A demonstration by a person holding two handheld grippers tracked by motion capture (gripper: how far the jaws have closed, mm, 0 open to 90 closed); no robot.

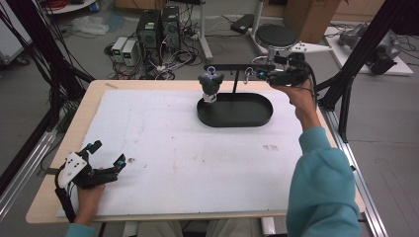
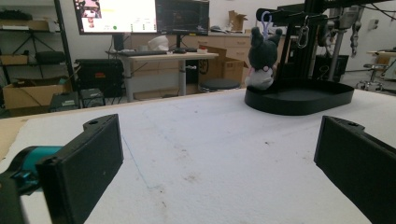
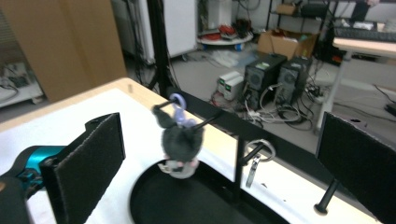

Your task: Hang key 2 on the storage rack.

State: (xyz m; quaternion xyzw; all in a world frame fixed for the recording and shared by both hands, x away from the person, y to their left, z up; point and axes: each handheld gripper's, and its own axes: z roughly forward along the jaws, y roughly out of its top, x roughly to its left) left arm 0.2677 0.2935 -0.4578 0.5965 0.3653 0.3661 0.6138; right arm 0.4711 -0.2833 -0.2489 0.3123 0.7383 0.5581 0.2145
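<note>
Plush toy beside right hand-held gripper

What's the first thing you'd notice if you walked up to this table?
A dark plush toy hangs by its purple clip from the black rack's bar, above the left end of the oval black tray at the table's far side. The right gripper is open beside that bar; the left gripper rests open at the near-left corner.

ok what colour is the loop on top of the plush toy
Pale purple loop on the dark grey plush toy, clearest in the right gripper view.
</note>
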